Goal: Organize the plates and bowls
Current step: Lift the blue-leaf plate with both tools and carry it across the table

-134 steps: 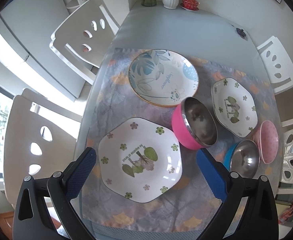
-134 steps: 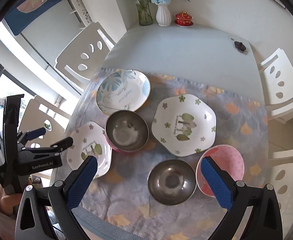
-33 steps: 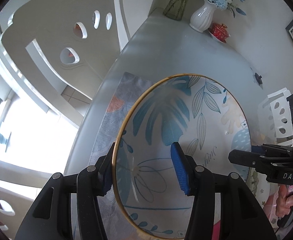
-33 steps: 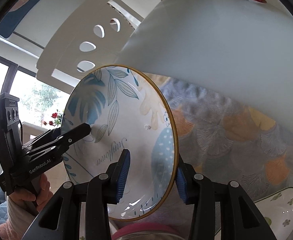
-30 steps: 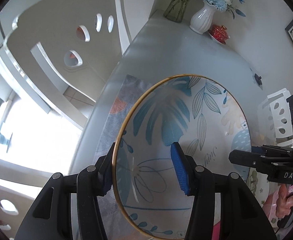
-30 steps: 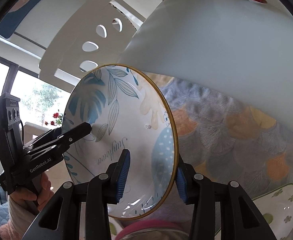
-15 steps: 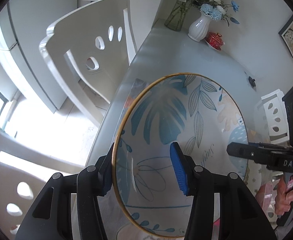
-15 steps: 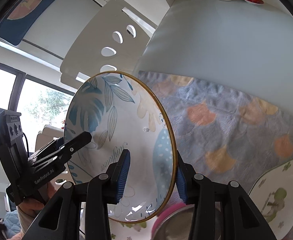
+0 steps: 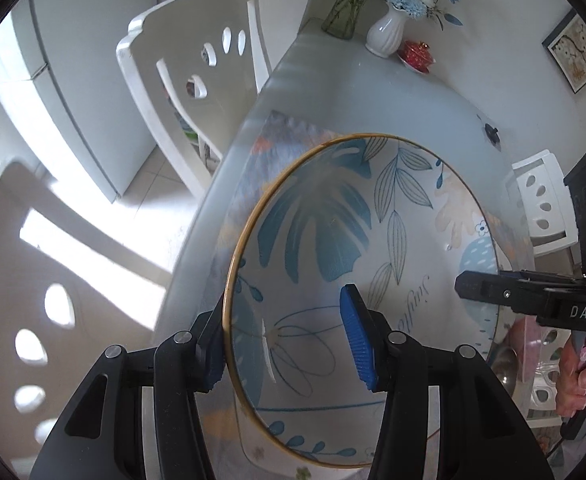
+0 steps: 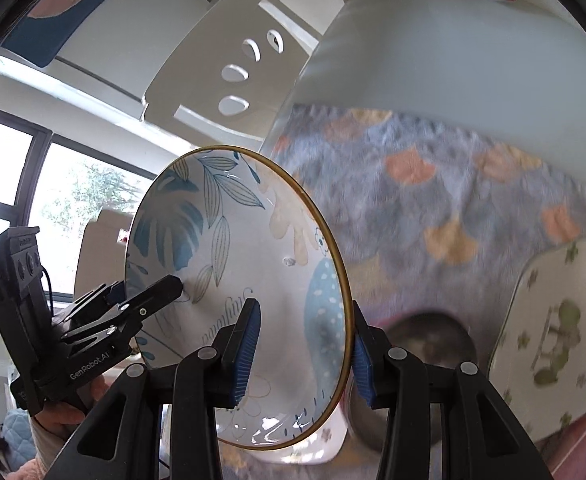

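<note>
1. The left tool [image 9: 289,338] was clamped on the near left rim of the blue-leaf plate [image 9: 357,248], one blue pad inside the dish and the other behind the gold edge.
2. The right tool [image 10: 303,346] gripped the opposite rim of the same plate [image 10: 229,264], its pads on either side of the edge.
3. The plate was held between both tools, lifted off the patterned cloth [image 10: 433,200] on the tabletop [image 10: 473,60]; nothing lay in it.
4. At the lower right of the right wrist view, a steel bowl with a pink outside [image 10: 425,344] sat blurred on the cloth, apparently empty.
5. Beside it at the right edge lay a white plate with green flowers [image 10: 553,336], bare.
6. At the tabletop's far end stood a white vase [image 9: 387,36] holding blue and white flowers, a green glass vase [image 9: 343,16] with stems, and a red lidded cup [image 9: 415,51].
</note>
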`<state>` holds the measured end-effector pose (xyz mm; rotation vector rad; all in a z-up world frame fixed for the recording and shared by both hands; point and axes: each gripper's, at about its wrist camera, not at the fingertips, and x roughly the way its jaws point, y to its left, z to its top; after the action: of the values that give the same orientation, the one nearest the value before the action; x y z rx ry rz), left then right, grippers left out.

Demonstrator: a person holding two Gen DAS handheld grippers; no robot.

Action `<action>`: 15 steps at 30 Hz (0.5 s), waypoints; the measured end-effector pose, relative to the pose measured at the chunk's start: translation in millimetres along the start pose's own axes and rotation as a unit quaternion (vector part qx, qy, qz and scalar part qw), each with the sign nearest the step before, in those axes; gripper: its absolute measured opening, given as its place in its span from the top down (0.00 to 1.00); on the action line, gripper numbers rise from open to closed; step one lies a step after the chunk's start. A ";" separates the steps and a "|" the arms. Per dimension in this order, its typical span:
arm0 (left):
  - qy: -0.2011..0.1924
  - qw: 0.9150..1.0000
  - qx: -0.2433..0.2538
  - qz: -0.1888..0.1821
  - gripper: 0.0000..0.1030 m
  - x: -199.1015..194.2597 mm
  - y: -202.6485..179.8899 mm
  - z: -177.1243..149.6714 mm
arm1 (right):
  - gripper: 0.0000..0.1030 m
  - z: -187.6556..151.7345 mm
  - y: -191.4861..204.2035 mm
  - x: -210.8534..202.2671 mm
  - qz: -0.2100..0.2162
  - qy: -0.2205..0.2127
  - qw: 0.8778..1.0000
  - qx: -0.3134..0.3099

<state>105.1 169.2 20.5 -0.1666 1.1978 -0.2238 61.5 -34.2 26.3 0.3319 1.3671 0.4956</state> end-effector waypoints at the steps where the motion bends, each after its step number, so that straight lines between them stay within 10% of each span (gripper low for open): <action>1: -0.003 1.000 -0.004 0.002 0.55 -2.9 -2.3 -6.5 | 0.59 -5.2 0.0 -1.1 0.001 0.003 1.000 -0.001; 15: -0.005 0.999 -0.037 0.028 0.55 -37.9 -16.8 -83.7 | 0.59 -75.2 6.3 -15.6 0.038 0.029 0.999 -0.021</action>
<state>12.3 161.9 29.0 -0.1978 1.1990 -0.1305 -15.2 -41.3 29.1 0.3395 1.4020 0.6004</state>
